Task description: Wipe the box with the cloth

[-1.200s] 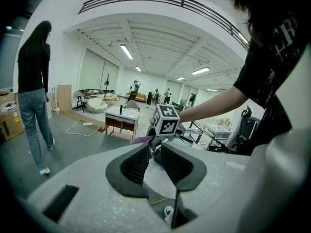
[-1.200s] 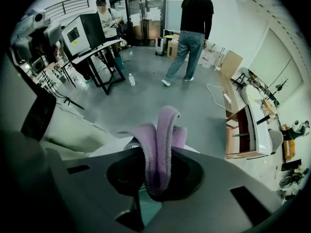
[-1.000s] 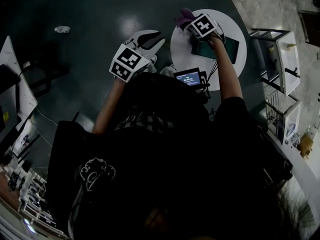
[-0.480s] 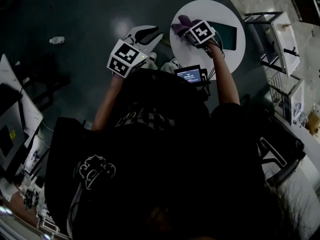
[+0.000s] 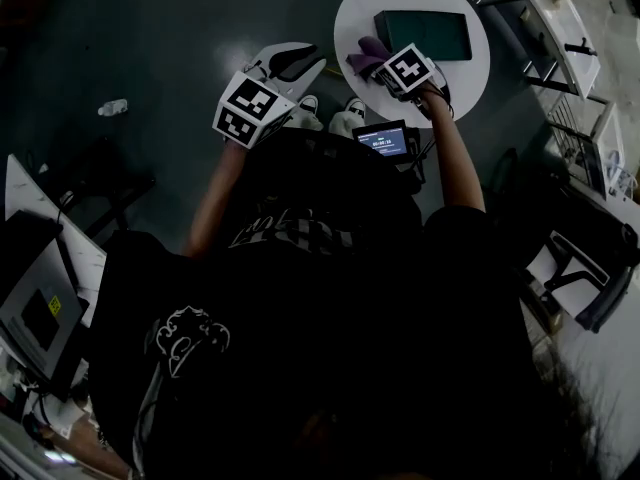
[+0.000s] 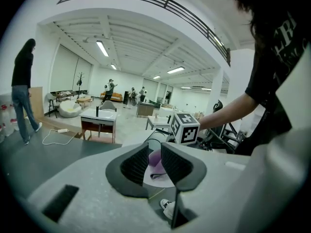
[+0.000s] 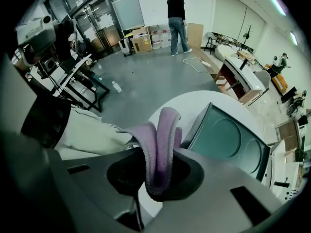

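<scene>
**When Nothing Is Braced**

Since the box (image 5: 422, 34) on the round table (image 5: 350, 13) is held by nothing, it could be shoved aside by a hard wipe. The cloth (image 7: 163, 140) is pinched in the right gripper (image 7: 158, 176), near it; the left gripper (image 6: 154, 161) is held spread, empty.

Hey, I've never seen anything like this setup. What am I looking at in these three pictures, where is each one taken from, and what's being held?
There is no robot: a person holds a hand-operated claw in each hand. The dark picture is from a camera on the person's head, looking down. The other two are from cameras riding on each claw. A round white table carries a dark green box. The right claw is shut on a purple cloth, near the box. The left claw is open and empty, held beside the table. The patterned cube on each is part of it.
</scene>
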Motion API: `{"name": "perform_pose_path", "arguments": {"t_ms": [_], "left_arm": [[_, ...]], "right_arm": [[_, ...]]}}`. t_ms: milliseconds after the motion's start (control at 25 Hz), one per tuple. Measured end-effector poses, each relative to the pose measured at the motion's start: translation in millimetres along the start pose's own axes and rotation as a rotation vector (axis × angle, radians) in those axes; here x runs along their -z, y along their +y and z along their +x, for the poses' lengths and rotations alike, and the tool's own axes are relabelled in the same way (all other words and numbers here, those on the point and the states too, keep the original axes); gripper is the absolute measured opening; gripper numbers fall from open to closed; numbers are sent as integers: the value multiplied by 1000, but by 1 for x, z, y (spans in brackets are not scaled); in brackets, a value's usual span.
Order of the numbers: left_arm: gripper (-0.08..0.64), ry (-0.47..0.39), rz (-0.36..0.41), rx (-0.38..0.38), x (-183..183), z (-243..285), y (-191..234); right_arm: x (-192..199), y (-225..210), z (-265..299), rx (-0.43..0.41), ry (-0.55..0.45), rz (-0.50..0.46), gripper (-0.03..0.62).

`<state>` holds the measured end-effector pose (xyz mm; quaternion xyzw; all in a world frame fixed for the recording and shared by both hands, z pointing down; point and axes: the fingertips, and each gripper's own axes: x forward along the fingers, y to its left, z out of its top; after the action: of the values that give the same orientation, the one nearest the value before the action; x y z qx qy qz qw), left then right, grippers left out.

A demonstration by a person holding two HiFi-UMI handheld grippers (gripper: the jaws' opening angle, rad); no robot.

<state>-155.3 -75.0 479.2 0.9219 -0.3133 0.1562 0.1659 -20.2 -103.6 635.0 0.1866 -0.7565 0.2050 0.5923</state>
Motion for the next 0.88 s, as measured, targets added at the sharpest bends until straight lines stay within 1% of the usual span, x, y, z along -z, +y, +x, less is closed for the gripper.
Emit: {"name": "perform_pose_path", "arguments": {"t_ms": [120,200,280,400,520,640,880], "left_arm": [[75,2,12,17,1,0,-3],[75,2,14,27,2,0,-5],[75,2,14,35,4,-1,-6],[75,3,11,44,6,0,-10],[75,-4,14,55,5,6,-18],[75,-8,24,65,5,11,-30],[75,-7,68,97,-4,26,-73]], "right_arm": [[6,4,-11,14,5,27,55],[14,-1,-5,27,-6,60,55],[15,2,-6,29,-27,91,55],[13,7,-13,38,-95,124,55],[22,8,-27,76,-140,162,55],[26,24,-43,80,-224,205,55],[69,43,-82,132,-337,315,55]]}}
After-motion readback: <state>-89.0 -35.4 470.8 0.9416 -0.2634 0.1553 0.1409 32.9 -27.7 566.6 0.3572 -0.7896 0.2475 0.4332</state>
